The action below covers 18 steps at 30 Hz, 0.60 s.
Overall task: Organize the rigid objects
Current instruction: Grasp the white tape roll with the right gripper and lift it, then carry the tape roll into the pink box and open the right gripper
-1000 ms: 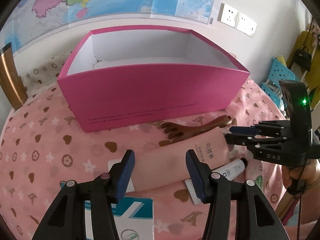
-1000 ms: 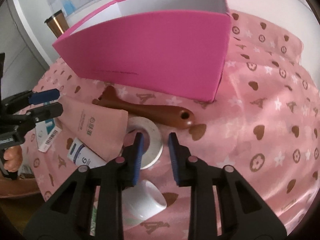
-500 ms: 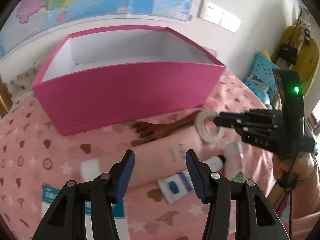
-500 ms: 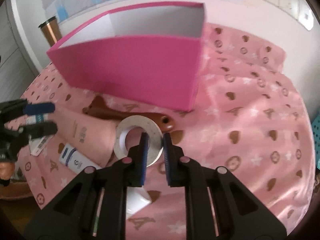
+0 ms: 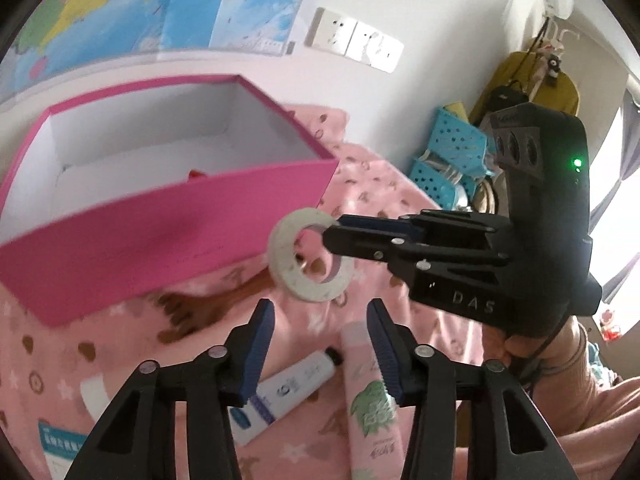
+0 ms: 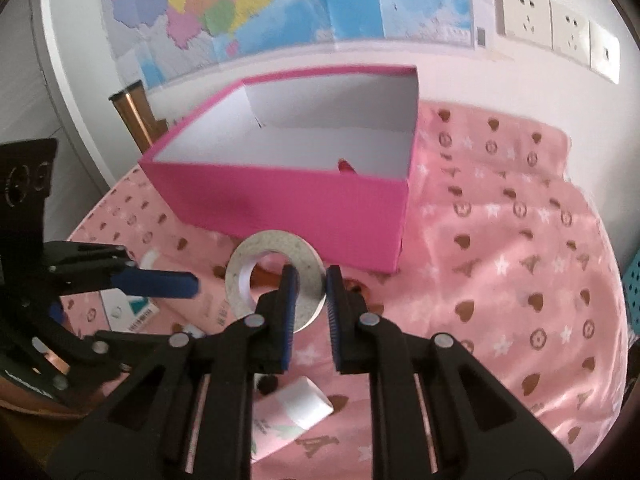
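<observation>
I am gripping the tape roll (image 6: 276,280) in my right gripper (image 6: 308,284), its pads clamped on the ring's near wall, one finger through the hole and one outside. A second ago the roll was lying flat on the pink cloth (image 6: 500,264) with my jaws only straddling its edge; now it is hanging clear above the cloth, in front of the pink box's (image 6: 288,200) near wall and below its rim. The ring is standing tilted, its flat face turned toward my right camera and its hole's axis running roughly along my fingers; being round, it has no long axis.

My left gripper (image 5: 320,344) is hovering with nothing between its pads, and its jaws have just been closing to a moderate gap. Earlier it was looking down on the pink sachet and the wooden scraper; now, in its view, the white tube (image 5: 292,388) and the green-printed pink tube (image 5: 372,408) are lying just beyond its fingertips, their capped ends pointing toward the box. The brown wooden scraper (image 5: 208,300) is showing only as a blur at the foot of the box.

Farther off, the box is sitting open, with something small and red (image 6: 344,166) inside against its near wall. Behind it a map (image 6: 280,8) is hanging on the wall.
</observation>
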Motion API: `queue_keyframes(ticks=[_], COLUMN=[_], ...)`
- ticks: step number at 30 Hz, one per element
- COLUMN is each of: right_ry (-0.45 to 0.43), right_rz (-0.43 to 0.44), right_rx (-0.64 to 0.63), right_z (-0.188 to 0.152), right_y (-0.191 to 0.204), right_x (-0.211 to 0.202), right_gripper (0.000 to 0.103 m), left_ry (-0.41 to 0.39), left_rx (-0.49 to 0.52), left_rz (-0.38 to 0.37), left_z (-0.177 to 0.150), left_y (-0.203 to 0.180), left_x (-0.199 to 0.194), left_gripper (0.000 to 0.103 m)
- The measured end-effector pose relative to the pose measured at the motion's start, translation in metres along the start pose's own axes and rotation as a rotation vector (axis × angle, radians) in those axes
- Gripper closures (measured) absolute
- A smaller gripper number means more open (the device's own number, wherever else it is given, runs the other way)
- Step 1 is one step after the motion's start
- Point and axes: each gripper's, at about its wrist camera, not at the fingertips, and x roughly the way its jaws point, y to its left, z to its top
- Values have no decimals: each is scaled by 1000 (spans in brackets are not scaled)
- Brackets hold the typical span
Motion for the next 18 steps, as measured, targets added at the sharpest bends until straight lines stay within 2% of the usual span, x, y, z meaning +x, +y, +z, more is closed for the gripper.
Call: queue_keyframes(ticks=[18], right_ry=[-92], right_rz=[18], right_rx=[-40], right_z=[50], right_y=[-1], right_x=[-9], right_gripper=[86], left_ry=[-79], left_rx=[-2], left_rz=[32], left_z=[52], left_y=[14], left_x=[-10], left_gripper=[61])
